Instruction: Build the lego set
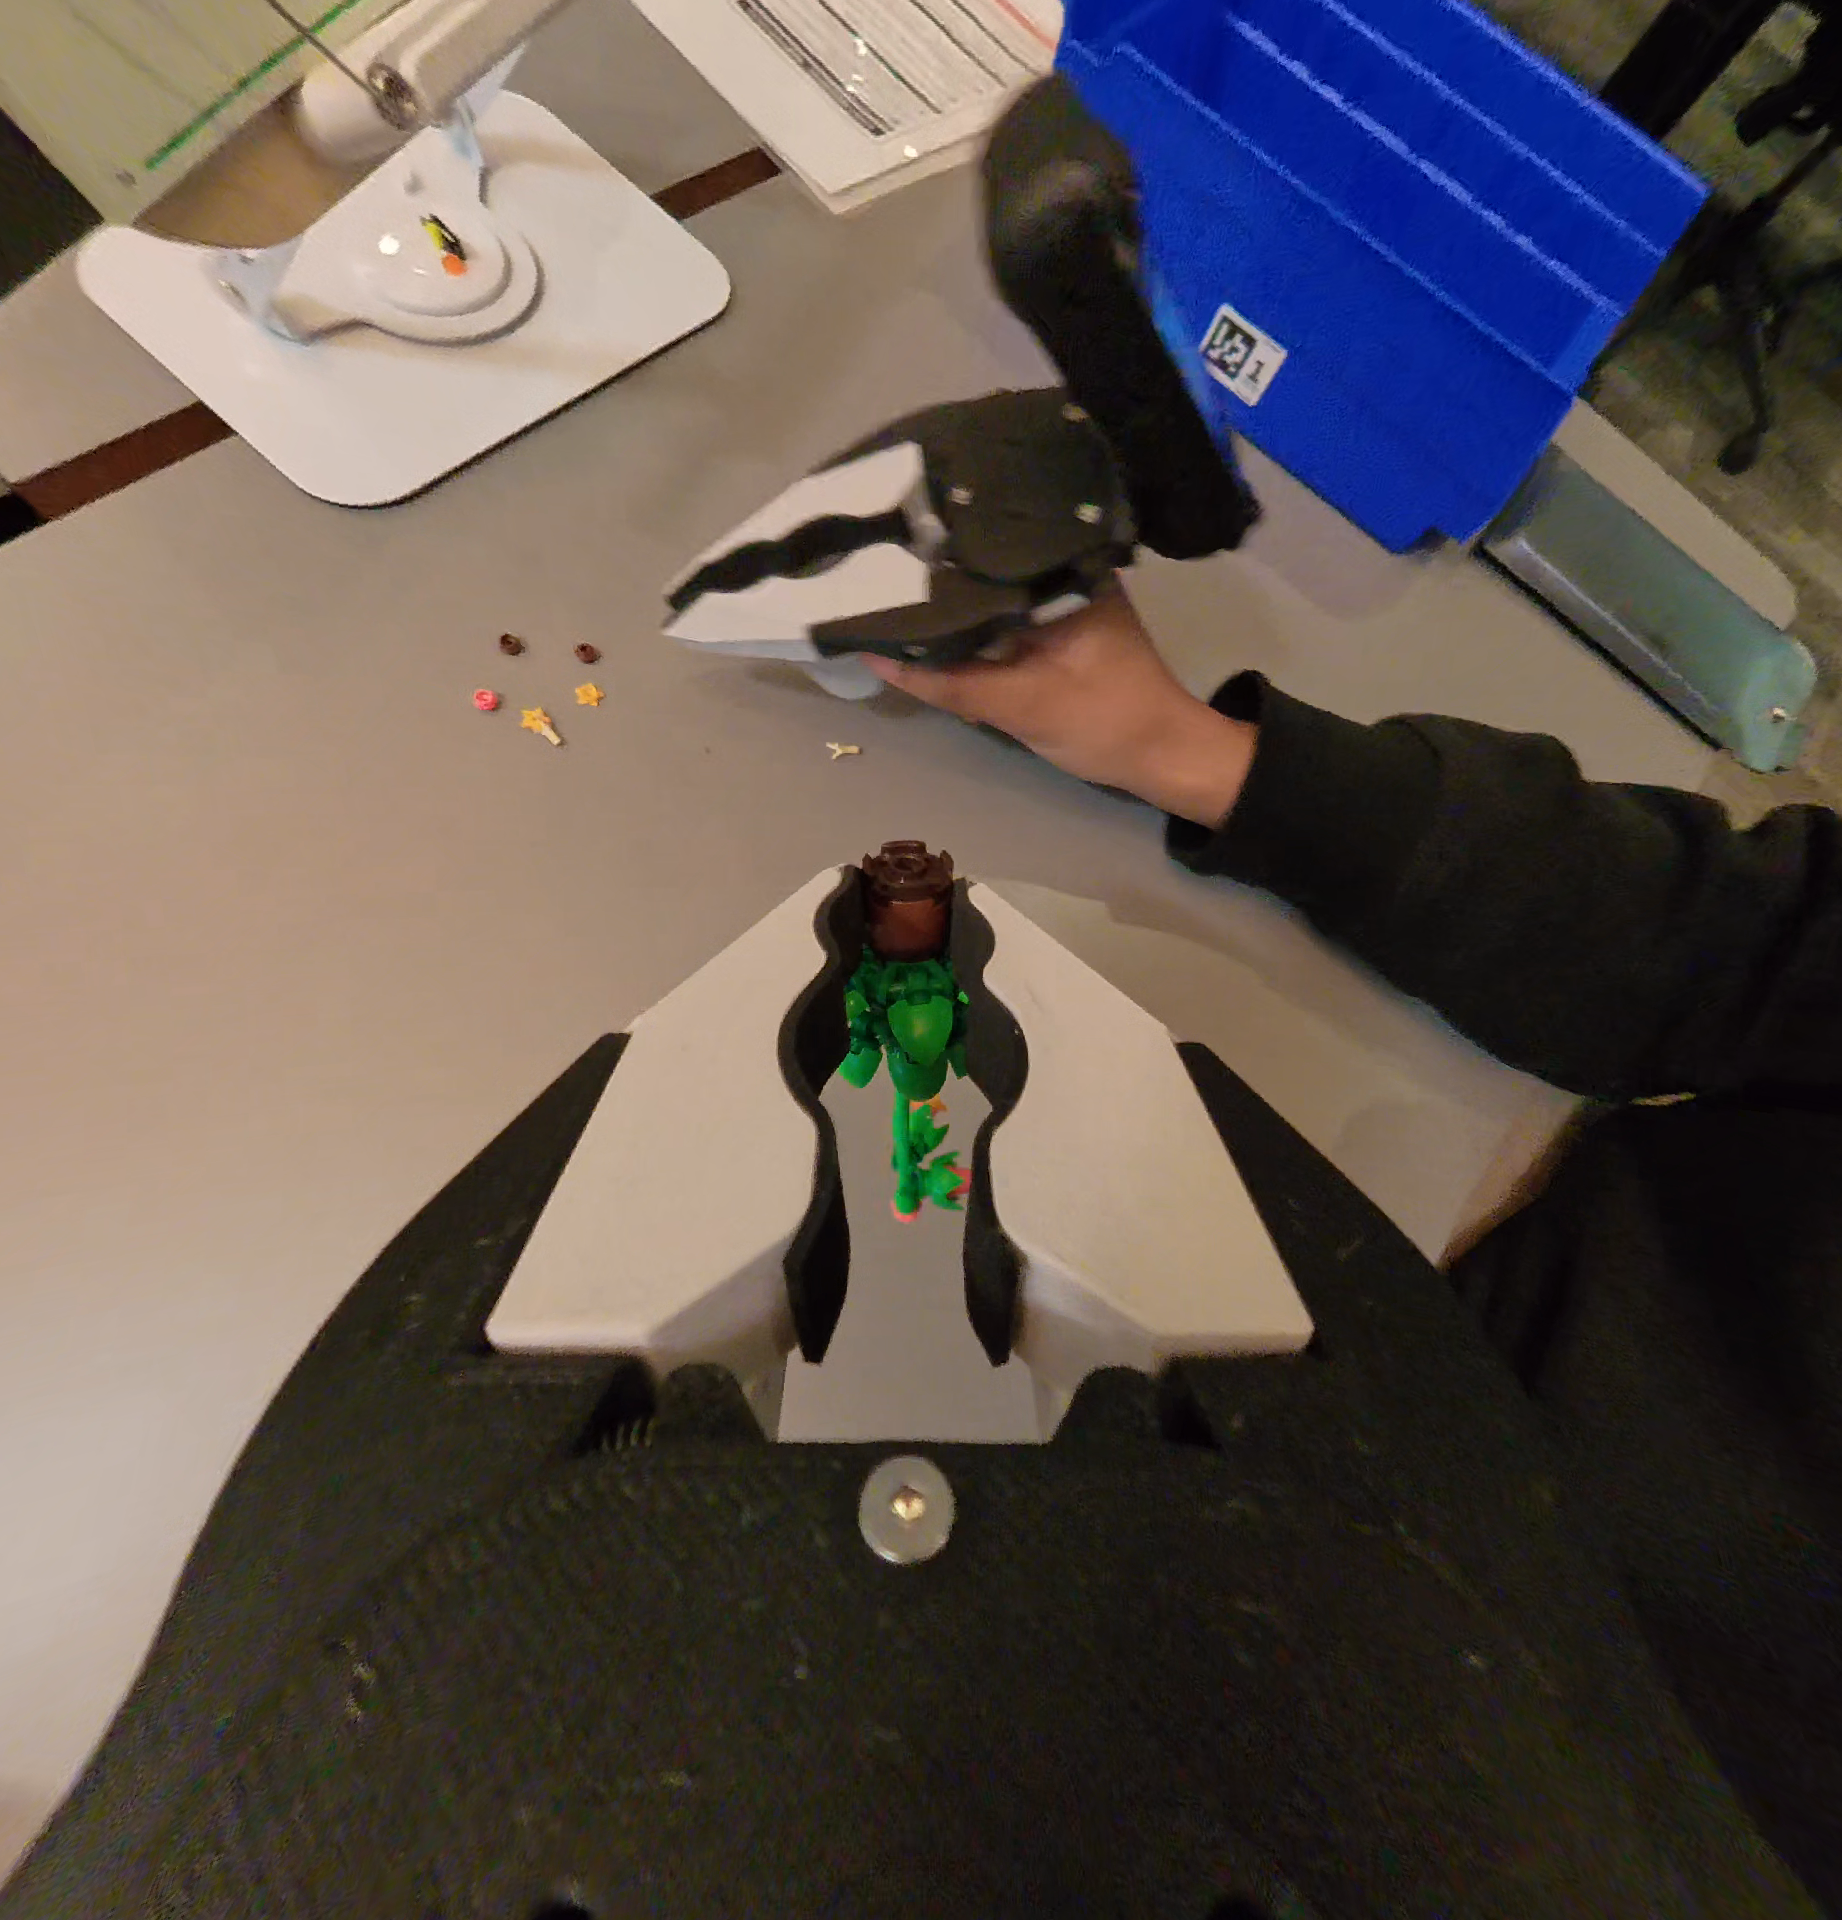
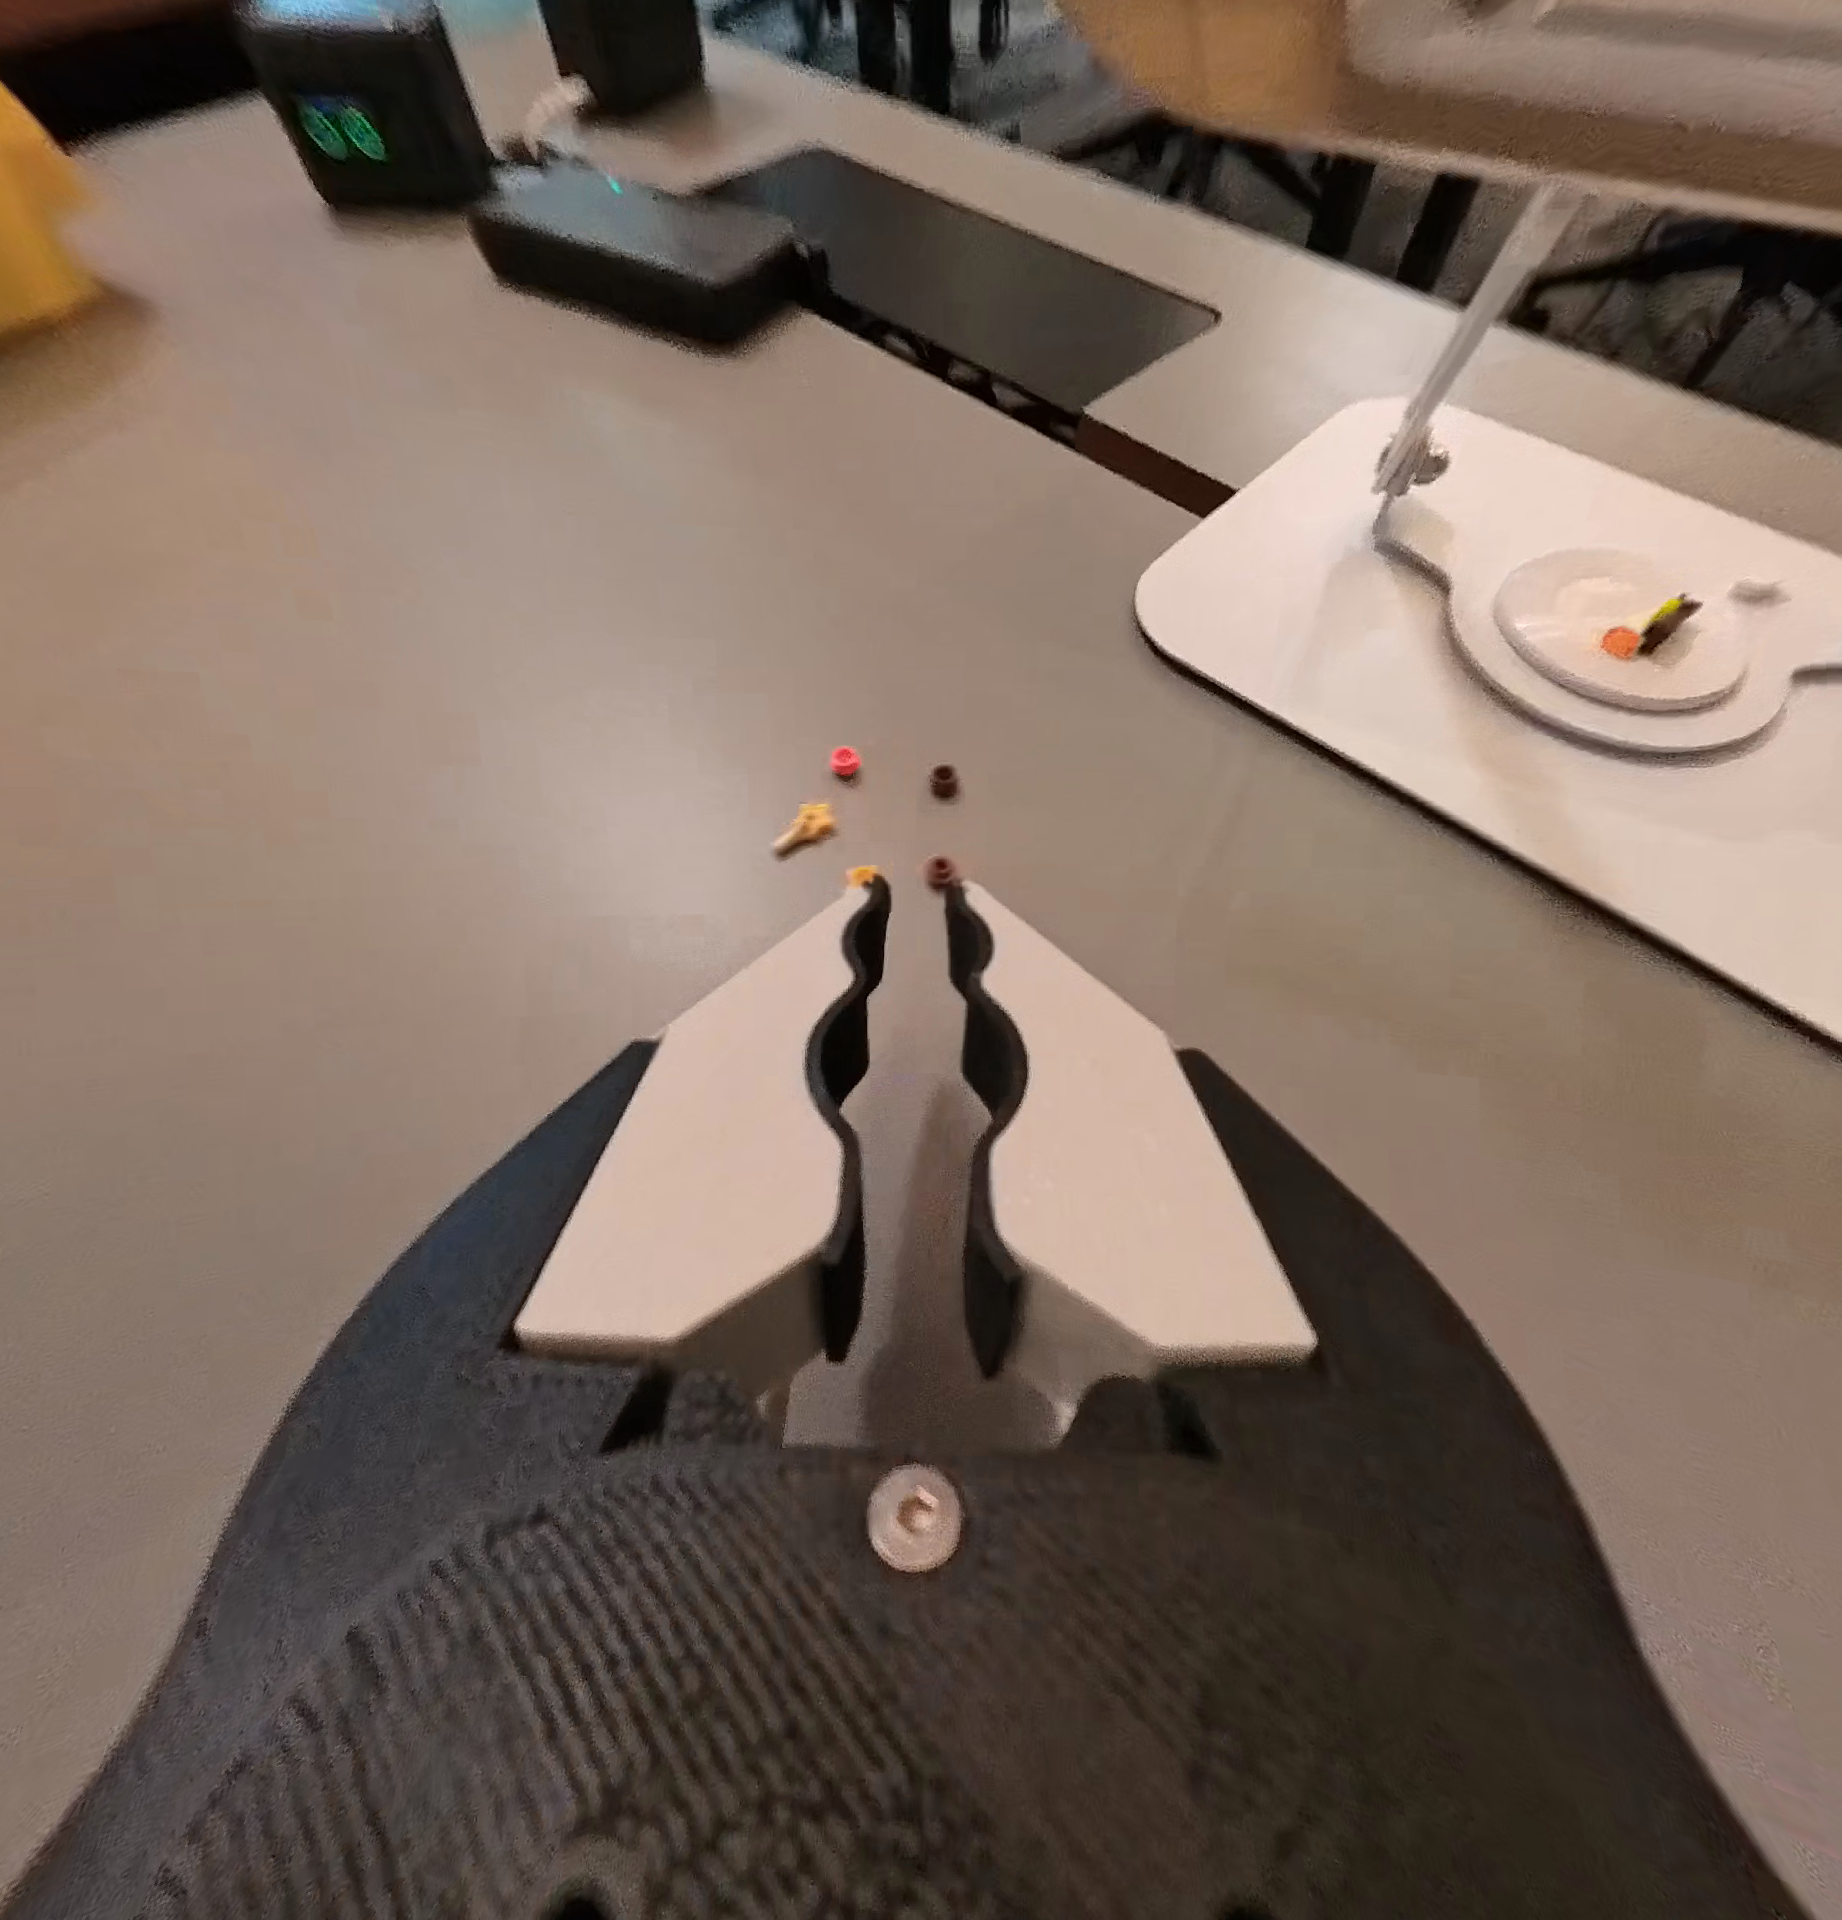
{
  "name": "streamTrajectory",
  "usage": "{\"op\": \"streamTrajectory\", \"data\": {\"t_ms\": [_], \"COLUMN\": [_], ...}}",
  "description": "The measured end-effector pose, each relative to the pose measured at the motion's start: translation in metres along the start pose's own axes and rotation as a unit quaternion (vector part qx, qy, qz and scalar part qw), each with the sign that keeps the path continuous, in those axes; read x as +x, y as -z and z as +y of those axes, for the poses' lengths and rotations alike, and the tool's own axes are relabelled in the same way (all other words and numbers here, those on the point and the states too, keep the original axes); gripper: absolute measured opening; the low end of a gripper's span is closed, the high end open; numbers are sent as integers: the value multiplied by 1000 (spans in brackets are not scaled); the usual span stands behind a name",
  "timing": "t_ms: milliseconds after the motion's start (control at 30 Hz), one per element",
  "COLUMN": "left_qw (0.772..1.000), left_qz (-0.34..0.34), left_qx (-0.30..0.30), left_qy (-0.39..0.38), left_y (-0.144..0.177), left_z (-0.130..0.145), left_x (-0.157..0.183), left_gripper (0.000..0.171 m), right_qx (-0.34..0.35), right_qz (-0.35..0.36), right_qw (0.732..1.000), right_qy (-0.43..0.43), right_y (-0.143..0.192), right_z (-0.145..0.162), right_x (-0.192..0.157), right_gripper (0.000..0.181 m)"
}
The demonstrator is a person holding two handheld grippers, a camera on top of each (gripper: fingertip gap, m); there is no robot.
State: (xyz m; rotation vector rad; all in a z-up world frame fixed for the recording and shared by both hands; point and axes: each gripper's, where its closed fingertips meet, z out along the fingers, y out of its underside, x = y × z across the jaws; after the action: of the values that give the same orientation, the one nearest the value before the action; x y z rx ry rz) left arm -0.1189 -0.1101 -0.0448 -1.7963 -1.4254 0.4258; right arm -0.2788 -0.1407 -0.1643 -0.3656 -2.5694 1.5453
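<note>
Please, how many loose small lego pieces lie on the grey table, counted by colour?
Brown round pieces: 2
Pink round piece: 1
Yellow-orange star pieces: 2
Cream small piece: 1, seen only in the left wrist view
Total: 6
Not counted: the green and brown plant held in the left tool.

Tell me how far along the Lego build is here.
Partly done: a green stem with a brown top piece is assembled and clamped in the left claw. The right claw, open and empty, points at the loose pieces on the table. Those small brown, yellow and pink parts remain unattached.
</note>
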Motion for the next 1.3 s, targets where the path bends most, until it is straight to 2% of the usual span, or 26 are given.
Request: {"op": "streamTrajectory", "data": {"t_ms": [133,267,333,467,633,667,967,1300], "left_qw": [1000,999,999,998,999,999,999,1000], "left_qz": [19,30,34,41,40,39,30,25], "left_qx": [5,16,17,17,18,17,17,-3], "left_qy": [7,16,22,34,28,27,8,-14], "left_y": [0,1,1,-2,-3,-4,-3,-10], "left_z": [3,4,5,8,7,7,2,8], "left_x": [-6,-14,-18,-24,-22,-21,-9,3], "left_gripper": [13,13,13,13,13,13,14,14], "right_qx": [-68,-45,-42,-91,-112,-112,-76,-13], "right_qz": [-18,-52,-55,-48,-36,-38,-34,-52], "right_qw": [997,995,996,994,993,993,996,999], "right_qy": [-36,-66,-56,-17,4,4,22,12], "right_y": [-33,-32,-32,-40,-43,-43,-35,-3], "right_z": [6,-2,-3,11,17,17,8,2], "right_x": [14,13,10,3,2,2,-1,-9], "right_gripper": [12,17,18,20,12,6,5,5]}}
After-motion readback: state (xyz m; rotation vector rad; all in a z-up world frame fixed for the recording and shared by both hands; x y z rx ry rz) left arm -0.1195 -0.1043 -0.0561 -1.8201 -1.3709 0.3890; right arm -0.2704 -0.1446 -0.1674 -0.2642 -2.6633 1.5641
